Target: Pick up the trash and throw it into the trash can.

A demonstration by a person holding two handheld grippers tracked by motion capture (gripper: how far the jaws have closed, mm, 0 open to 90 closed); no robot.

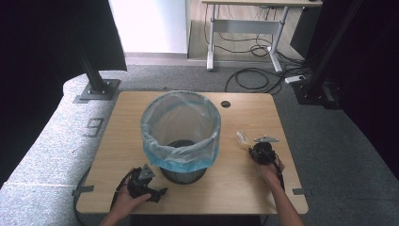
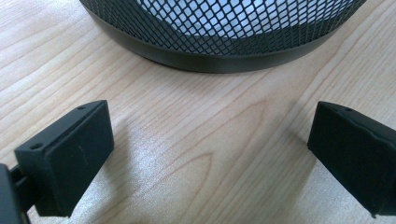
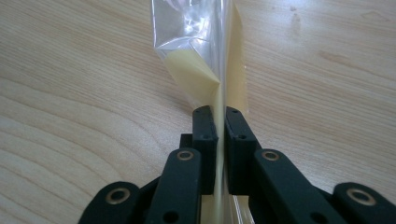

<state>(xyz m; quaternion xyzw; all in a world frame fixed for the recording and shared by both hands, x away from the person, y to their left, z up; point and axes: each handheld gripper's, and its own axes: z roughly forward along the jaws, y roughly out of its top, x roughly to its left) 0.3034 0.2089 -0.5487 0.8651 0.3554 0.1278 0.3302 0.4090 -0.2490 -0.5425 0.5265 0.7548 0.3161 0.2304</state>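
Clamped tight on a clear wrapper [image 3: 205,42], the pads [image 3: 205,135] of the right gripper [image 3: 219,116] are seen in the right gripper view with the thin film pinched edge-on between them; a yellowish sheet shows inside the film, and the free end of the wrapper stands out beyond the jaw tips over the table [image 3: 70,93]. In the high view the right gripper [image 1: 249,143] is held low over the right part of the table [image 1: 117,141], pointed away from the person, with the right hand [image 1: 270,172] behind it and the forearm entering from the bottom edge; the wrapper [image 1: 243,137] is seen at its tip, to the right of the bin [image 1: 181,129]. The left gripper [image 2: 210,140] is spread wide with nothing between its pads [image 2: 70,154], aimed level at the black mesh foot of the bin [image 2: 224,28], bare wood lying between the two. In the high view the left gripper [image 1: 157,193] is held by the left hand [image 1: 124,202] near the front edge, just left of the bin's base. One bin is counted, lined with one pale blue bag [image 1: 183,157] folded over its rim; nothing can be made out inside it. One wrapper and two grippers are counted.
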